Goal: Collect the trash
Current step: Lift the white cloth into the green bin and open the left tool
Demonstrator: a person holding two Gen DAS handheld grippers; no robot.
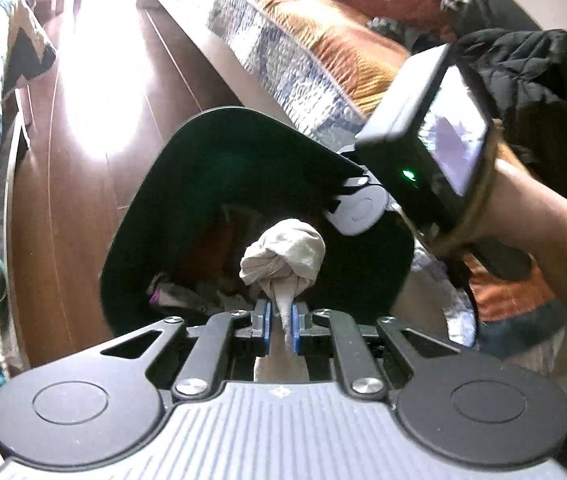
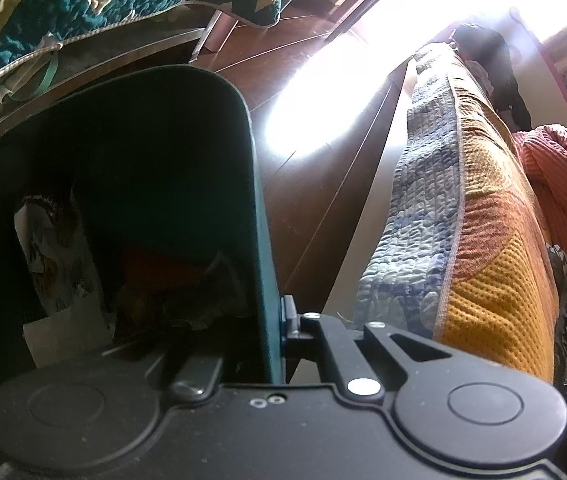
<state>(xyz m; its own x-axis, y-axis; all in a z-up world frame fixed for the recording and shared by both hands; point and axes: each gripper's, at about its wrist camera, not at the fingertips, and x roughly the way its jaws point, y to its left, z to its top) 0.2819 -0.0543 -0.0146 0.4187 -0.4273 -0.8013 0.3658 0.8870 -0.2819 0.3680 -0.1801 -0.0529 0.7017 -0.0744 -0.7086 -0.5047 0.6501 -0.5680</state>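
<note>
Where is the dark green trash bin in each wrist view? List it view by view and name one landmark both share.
Left wrist view: the trash bin fills the centre, its opening below the crumpled tissue pinched in the left gripper.
Right wrist view: the bin fills the left half, its right wall clamped by the right gripper.
Shared landmark: the blue and orange quilt beside the bin.

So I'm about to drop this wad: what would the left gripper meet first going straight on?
Probably the trash inside the open bin, below the held grey wad; depth is unclear.
</note>
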